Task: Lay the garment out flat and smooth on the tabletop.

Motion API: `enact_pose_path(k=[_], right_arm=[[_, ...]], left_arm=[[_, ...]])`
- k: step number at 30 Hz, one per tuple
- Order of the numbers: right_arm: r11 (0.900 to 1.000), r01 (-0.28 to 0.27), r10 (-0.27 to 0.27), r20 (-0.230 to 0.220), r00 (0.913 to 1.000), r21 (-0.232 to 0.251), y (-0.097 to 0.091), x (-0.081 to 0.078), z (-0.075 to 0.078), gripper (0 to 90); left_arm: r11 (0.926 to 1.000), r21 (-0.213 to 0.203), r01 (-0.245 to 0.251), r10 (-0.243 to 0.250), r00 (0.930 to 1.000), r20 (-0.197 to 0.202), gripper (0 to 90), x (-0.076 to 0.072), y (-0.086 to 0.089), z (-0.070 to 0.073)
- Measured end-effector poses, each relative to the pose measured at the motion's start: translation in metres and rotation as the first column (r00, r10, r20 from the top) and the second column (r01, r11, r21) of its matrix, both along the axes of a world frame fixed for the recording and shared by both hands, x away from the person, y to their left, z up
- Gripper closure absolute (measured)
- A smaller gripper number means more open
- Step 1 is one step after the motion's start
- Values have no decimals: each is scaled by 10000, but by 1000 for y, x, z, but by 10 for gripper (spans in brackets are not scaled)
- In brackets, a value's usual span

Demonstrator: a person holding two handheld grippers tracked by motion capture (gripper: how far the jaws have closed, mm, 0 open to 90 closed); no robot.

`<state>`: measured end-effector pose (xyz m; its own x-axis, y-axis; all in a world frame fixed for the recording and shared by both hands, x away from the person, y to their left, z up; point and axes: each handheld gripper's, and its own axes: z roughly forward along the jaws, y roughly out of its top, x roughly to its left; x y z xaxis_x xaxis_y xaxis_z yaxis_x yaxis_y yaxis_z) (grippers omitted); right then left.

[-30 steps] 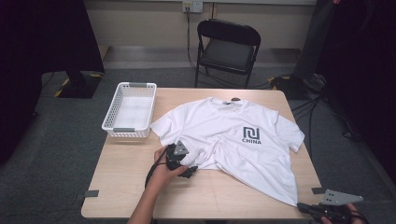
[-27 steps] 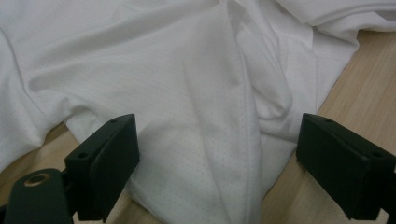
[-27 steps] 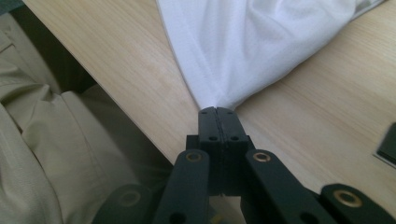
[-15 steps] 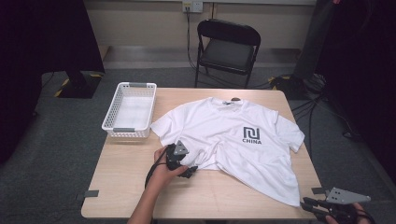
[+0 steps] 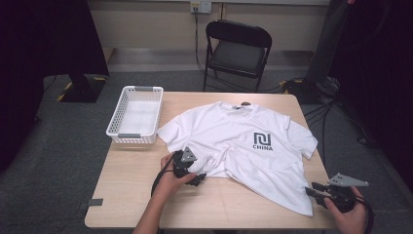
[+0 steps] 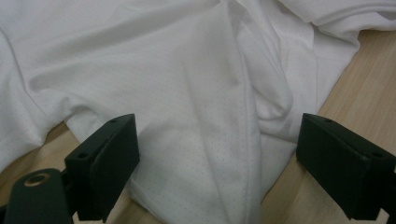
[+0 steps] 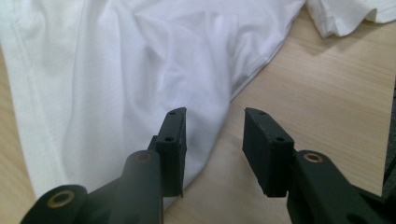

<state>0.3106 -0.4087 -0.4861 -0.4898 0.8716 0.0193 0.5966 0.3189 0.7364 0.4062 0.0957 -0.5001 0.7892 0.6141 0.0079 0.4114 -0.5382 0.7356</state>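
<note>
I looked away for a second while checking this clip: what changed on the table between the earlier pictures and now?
The right claw has slid out from the white T-shirt's lower corner toward the wooden table's near right edge. Its jaws have just been opening, with bare table between them. The left claw stayed at the bunched hem, jaws wide. Shirt and white plastic basket lie unchanged.

Light wooden table with white T-shirt and white basket.

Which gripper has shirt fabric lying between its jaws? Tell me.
The left gripper: the white T-shirt fills its open jaws. The right gripper has bare table between its jaws.
</note>
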Motion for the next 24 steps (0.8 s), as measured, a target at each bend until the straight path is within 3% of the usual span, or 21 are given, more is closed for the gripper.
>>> enact_pose_path(k=[3, 5, 9, 24], right_arm=[[9999, -9, 13, -231, 9997, 160, -1, 7, -2, 628], [9991, -196, 214, -486, 9986, 372, 1, 9, -5, 707], [9981, -491, 512, -553, 9972, 380, 2, 5, -4, 854], [9883, -1437, 1480, -961, 9843, 505, -6, -31, -1, 878]], left_arm=[[10000, 2, 2, -2, 10000, -1, 126, 0, 0, 0], [10000, 1, -1, 1, 10000, -1, 126, 0, 0, 0], [10000, 2, 1, -1, 10000, 0, 126, 0, 0, 0], [10000, -4, 17, -17, 10000, 4, 126, 0, 0, 0]])
